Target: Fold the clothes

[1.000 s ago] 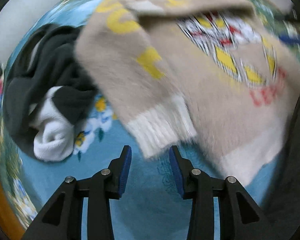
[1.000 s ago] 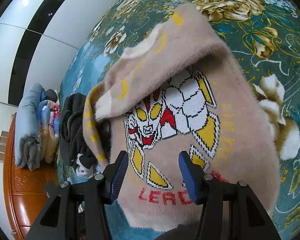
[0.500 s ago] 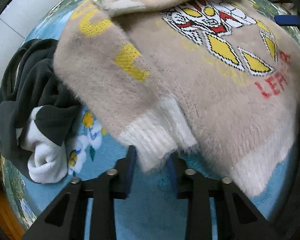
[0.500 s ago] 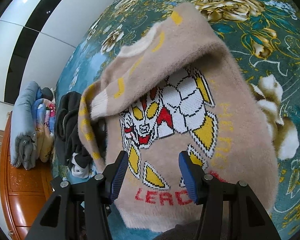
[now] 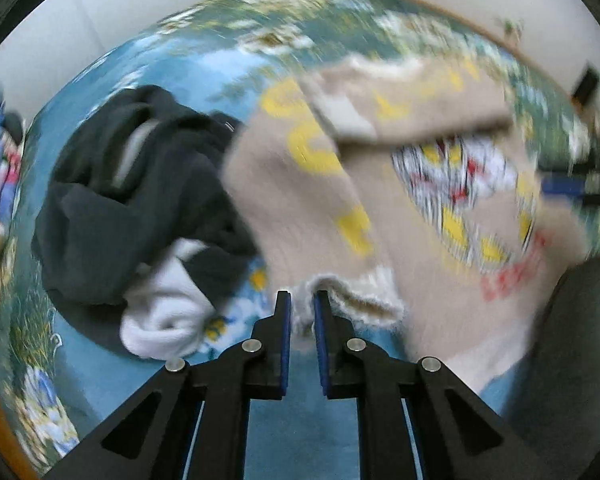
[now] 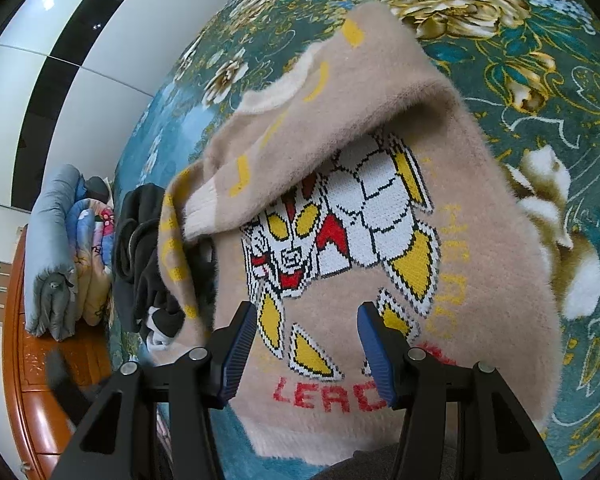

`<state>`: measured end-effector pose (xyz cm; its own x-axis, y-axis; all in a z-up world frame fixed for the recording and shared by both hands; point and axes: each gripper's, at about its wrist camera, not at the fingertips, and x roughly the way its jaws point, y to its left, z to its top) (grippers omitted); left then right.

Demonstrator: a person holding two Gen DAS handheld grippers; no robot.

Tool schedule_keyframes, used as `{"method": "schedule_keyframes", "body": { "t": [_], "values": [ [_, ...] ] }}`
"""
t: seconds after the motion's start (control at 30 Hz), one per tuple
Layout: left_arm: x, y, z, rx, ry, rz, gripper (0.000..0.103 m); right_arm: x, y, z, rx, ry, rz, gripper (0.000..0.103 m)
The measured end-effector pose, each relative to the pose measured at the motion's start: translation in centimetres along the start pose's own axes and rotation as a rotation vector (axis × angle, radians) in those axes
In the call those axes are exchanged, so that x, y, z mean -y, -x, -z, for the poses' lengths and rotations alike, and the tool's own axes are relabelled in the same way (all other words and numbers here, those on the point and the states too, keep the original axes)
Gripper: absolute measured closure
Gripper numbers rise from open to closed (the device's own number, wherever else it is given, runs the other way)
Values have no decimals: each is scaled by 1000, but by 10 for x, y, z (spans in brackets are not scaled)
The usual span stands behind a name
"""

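A beige fuzzy sweater [image 6: 480, 240] with a white, red and yellow robot picture and red letters lies on a blue-green flowered blanket [image 6: 540, 60]. One sleeve is folded across its chest. My left gripper [image 5: 299, 312] is shut on the white ribbed cuff [image 5: 352, 294] of the other sleeve, lifted slightly; this view is blurred. The sweater also shows in the left wrist view [image 5: 420, 240]. My right gripper [image 6: 308, 344] is open and empty, hovering over the sweater's lower front near the red letters.
A dark grey and white garment [image 5: 132, 208] lies crumpled left of the sweater; it also shows in the right wrist view [image 6: 144, 256]. Folded quilts [image 6: 60, 256] sit at the bed's far end by a wooden frame [image 6: 24, 400]. A white wall stands behind.
My left gripper moved onto the sleeve cuff, closed on it, and is pulling it up and away. The right gripper has stayed open over the sweater.
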<state>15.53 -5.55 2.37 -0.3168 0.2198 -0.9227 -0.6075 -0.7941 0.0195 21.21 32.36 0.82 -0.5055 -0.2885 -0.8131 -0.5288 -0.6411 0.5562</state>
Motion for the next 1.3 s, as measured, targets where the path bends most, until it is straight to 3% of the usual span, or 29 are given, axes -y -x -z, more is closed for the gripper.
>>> {"method": "schedule_keyframes", "body": {
  "t": [0.1,0.27,0.5,0.73,0.97,1.07,1.17,1.27,1.3],
  "values": [
    [-23,33,-26,61,95,70,92,0,0,0,2,0,-13,47],
    [-28,56,-92,123,173,197,92,3,1,0,8,-16,-53,47],
    [-16,84,-158,174,183,302,92,16,0,-3,13,-78,-144,47],
    [55,81,-233,172,76,390,92,29,-2,-4,25,-135,-245,47],
    [167,43,-285,111,-64,470,98,51,7,-5,68,-187,-306,47],
    [215,6,-292,52,-119,437,98,72,17,-8,98,-225,-302,47],
    [237,-34,-287,-51,-91,444,98,92,27,-8,128,-262,-291,47],
    [239,-54,-276,-87,-54,438,98,111,40,-9,168,-286,-277,47],
    [235,-58,-271,-92,-53,405,98,116,43,-11,180,-290,-275,45]
  ]
}}
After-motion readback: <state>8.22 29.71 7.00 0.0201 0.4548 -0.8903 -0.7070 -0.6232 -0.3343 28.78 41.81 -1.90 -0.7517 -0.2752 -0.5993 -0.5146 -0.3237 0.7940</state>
